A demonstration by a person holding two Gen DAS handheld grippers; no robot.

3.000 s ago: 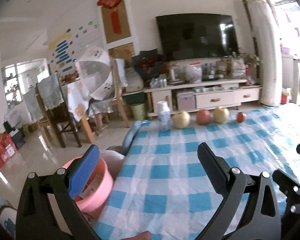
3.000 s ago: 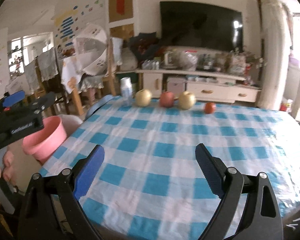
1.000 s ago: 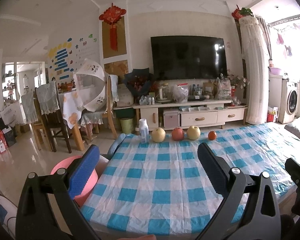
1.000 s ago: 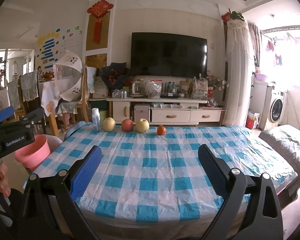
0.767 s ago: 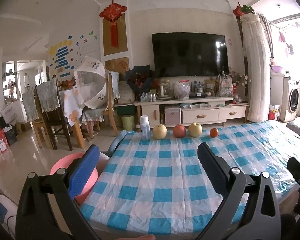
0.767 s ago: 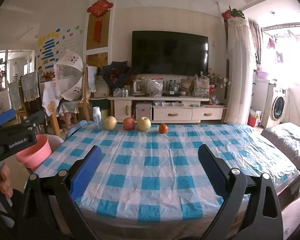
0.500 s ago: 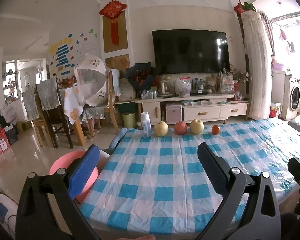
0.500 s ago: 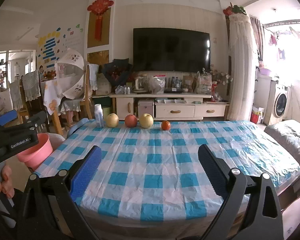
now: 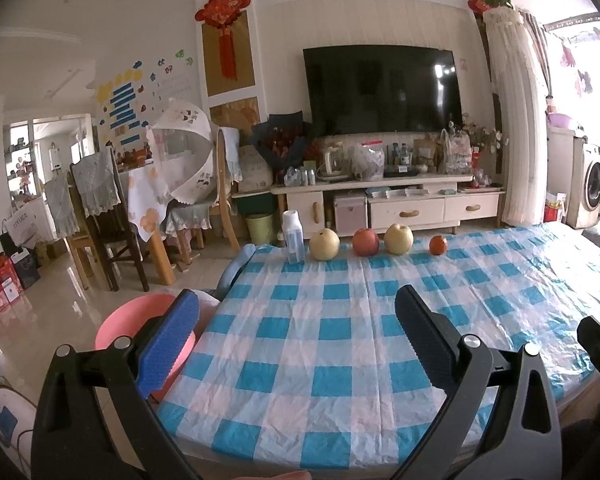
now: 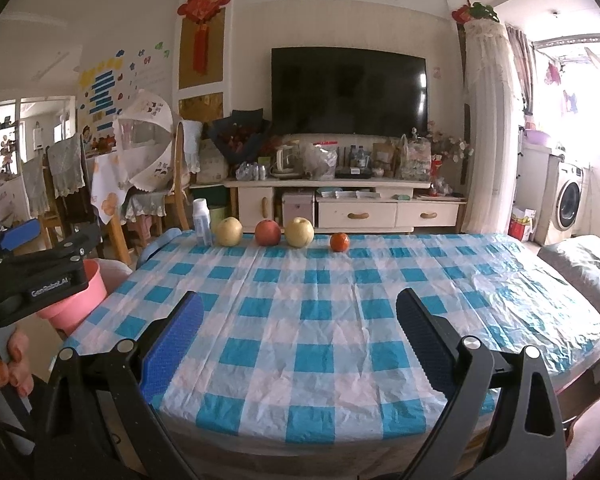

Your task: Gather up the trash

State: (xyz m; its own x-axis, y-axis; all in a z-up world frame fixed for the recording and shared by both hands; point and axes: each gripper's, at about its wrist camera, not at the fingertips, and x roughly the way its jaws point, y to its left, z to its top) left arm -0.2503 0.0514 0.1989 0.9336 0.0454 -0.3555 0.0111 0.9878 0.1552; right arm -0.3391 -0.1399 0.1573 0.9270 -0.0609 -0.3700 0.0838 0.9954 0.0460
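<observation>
A table with a blue-and-white checked cloth (image 9: 340,332) (image 10: 320,320) is in front of me. At its far edge stand a small plastic bottle (image 9: 293,236) (image 10: 202,222), a yellow pear (image 9: 324,244) (image 10: 228,231), a red apple (image 9: 365,242) (image 10: 268,232), a second pear (image 9: 398,239) (image 10: 299,232) and a small orange fruit (image 9: 438,245) (image 10: 339,242). A pink bin (image 9: 140,322) (image 10: 78,296) stands by the table's left edge. My left gripper (image 9: 296,344) is open and empty over the near left corner. My right gripper (image 10: 300,340) is open and empty over the near edge.
A TV cabinet (image 9: 384,204) with clutter and a TV stands behind the table. Chairs and a covered dining table (image 9: 148,200) are at the left. A washing machine (image 10: 570,200) is at the right. A grey cushion (image 10: 584,268) lies beside the table's right edge.
Both grippers have drawn back from the table and levelled, so the whole room shows. In the last second both views have tilted slightly down. Both stay open and empty.
</observation>
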